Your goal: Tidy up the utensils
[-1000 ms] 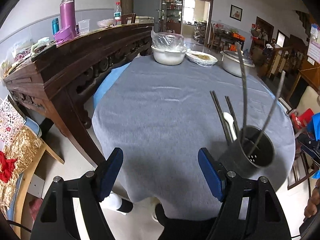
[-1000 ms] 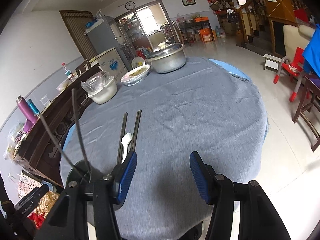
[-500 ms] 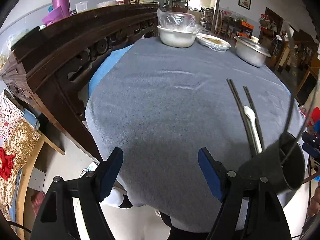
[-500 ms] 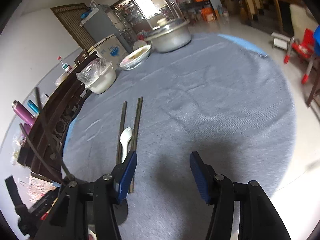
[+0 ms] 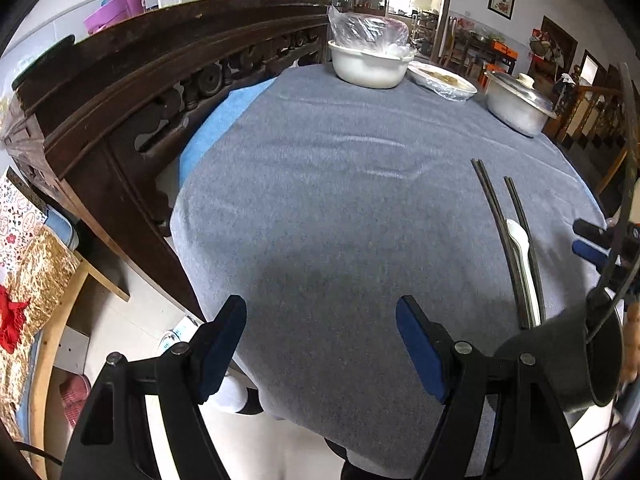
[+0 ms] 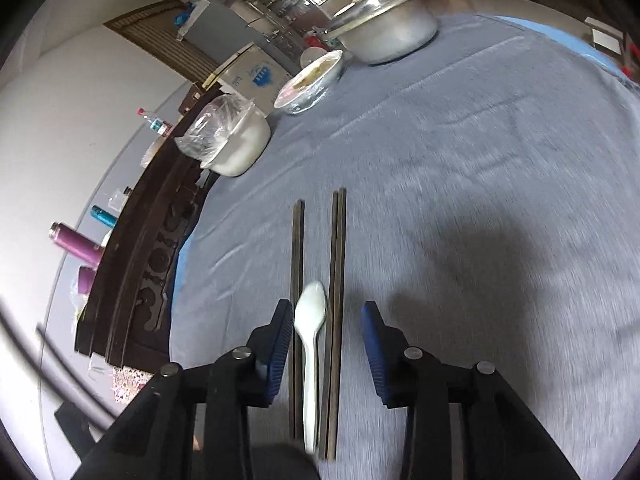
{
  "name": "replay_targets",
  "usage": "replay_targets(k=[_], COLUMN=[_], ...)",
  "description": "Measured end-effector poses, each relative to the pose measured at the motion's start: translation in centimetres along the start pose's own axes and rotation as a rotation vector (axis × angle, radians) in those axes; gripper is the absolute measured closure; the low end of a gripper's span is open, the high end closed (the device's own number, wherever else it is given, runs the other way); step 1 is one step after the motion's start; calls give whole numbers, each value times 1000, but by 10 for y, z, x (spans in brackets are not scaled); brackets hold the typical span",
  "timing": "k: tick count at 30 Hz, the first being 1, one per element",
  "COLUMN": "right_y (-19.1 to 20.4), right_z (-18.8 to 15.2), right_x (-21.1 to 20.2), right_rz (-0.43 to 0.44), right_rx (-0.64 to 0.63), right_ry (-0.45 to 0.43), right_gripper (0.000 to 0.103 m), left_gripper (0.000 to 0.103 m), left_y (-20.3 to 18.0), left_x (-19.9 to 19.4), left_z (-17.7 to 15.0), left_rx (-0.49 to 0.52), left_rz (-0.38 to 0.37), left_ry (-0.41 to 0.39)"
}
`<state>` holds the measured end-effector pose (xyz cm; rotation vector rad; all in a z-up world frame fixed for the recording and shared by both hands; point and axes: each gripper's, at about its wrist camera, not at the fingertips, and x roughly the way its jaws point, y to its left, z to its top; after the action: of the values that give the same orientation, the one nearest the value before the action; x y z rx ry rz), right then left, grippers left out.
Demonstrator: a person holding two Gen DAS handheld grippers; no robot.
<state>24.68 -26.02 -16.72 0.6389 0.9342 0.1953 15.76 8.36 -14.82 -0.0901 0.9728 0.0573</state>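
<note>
Now the white spoon [image 6: 310, 344] lies between the spread right hand-held gripper's [image 6: 325, 346] fingers.

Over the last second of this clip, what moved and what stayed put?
The right gripper swung left and down over the utensils; its open jaws now straddle the white spoon and chopsticks, nothing grasped yet. The left gripper tilted down and stays open and empty. Spoon, chopsticks, black holder and the dishes kept their places on the table.
</note>
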Motion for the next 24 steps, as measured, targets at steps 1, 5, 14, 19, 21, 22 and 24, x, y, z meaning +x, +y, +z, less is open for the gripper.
replay_targets(k=[1, 5, 14, 19, 21, 22, 24], right_y=[2, 10, 18, 24, 28, 29, 27], right_z=[6, 28, 54, 51, 51, 50, 52], right_x=[3, 21, 75, 94, 95, 95, 93], right_rz=[-4, -28, -156, -267, -314, -324, -372], right_rx=[-3, -26, -108, -210, -255, -267, -284], right_ry=[-5, -3, 65, 81, 81, 78, 68], right_gripper=[65, 65, 71, 81, 86, 86, 88], left_gripper=[25, 25, 25, 25, 25, 25, 25], left_y=[2, 8, 11, 14, 15, 16, 16], left_x=[0, 0, 6, 3, 4, 4, 4], left_z=[2, 7, -5, -3, -2, -2, -3], left_rx=[-6, -34, -43, -44, -48, -49, -49], left_rz=[4, 10, 13, 20, 19, 18, 18], left_ry=[-4, -6, 36, 24, 25, 25, 25])
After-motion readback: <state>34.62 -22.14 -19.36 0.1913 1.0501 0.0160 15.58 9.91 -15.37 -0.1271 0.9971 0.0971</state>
